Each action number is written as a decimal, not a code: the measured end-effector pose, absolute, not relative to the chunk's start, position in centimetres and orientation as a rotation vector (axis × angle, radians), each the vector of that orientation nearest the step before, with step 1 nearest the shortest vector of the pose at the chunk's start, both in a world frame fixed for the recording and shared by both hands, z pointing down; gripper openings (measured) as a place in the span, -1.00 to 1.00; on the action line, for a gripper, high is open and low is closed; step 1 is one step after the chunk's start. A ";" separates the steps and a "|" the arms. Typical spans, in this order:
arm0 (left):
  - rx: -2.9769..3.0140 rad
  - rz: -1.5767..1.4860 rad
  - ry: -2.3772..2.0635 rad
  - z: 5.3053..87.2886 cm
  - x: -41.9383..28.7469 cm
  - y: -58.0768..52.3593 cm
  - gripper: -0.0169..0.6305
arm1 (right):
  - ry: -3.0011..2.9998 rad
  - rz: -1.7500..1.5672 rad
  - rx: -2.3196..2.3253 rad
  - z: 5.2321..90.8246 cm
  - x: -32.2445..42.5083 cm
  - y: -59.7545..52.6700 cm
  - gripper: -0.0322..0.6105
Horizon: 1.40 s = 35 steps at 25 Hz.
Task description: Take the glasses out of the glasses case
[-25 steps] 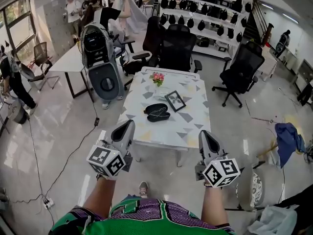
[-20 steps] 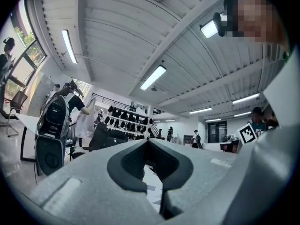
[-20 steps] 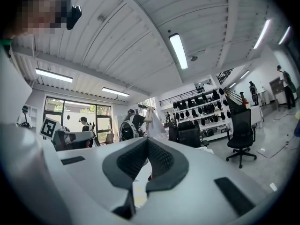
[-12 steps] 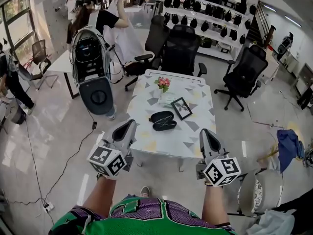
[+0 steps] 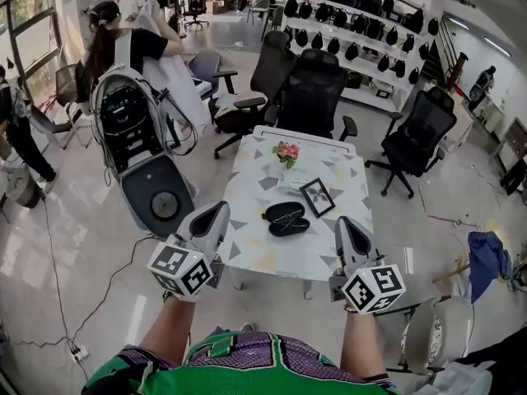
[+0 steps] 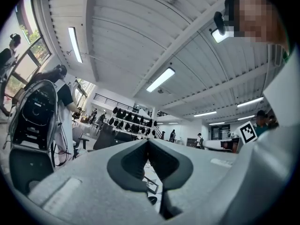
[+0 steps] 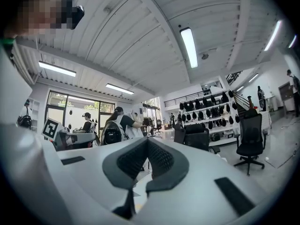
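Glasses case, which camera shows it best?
The head view: the glasses case lies whole and unblocked on the table. The left gripper view catches only a dark sliver, probably it, past its jaws. The right gripper view does not show it.

Glasses (image 5: 284, 213) inside the glasses case (image 5: 290, 227): tiny, detail indistinct.

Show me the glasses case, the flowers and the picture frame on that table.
glasses case (image 5: 286, 219): head view, middle of the dark case.
flowers (image 5: 286, 151): head view, on the pink blossoms.
picture frame (image 5: 317, 197): head view, centre of the frame.
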<state>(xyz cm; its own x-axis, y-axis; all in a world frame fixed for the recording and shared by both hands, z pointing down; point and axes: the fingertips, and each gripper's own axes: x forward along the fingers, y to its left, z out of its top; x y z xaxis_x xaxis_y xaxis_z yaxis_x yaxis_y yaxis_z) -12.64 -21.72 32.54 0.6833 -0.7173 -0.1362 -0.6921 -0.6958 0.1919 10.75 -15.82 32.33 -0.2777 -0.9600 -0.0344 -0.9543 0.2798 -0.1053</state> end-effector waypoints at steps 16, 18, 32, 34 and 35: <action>2.701 -0.319 -1.227 34.5 -16.1 -24.9 -0.90 | 2.508 -0.121 -1.820 33.9 8.0 -19.4 -0.89; 2.702 -0.317 -1.237 34.5 -16.1 -25.0 -0.90 | 2.514 -0.121 -1.807 33.9 7.9 -20.0 -0.89; 2.690 -0.308 -1.385 32.7 -14.8 -28.8 -0.90 | 2.575 -0.067 -1.636 31.7 8.8 -26.5 -0.89; 2.692 -0.304 -1.388 32.7 -14.3 -29.4 -0.90 | 2.578 -0.072 -1.629 31.9 9.2 -27.4 -0.89; 2.694 -0.301 -1.387 32.8 -14.1 -29.7 -0.90 | 2.578 -0.078 -1.625 32.0 9.4 -27.7 -0.89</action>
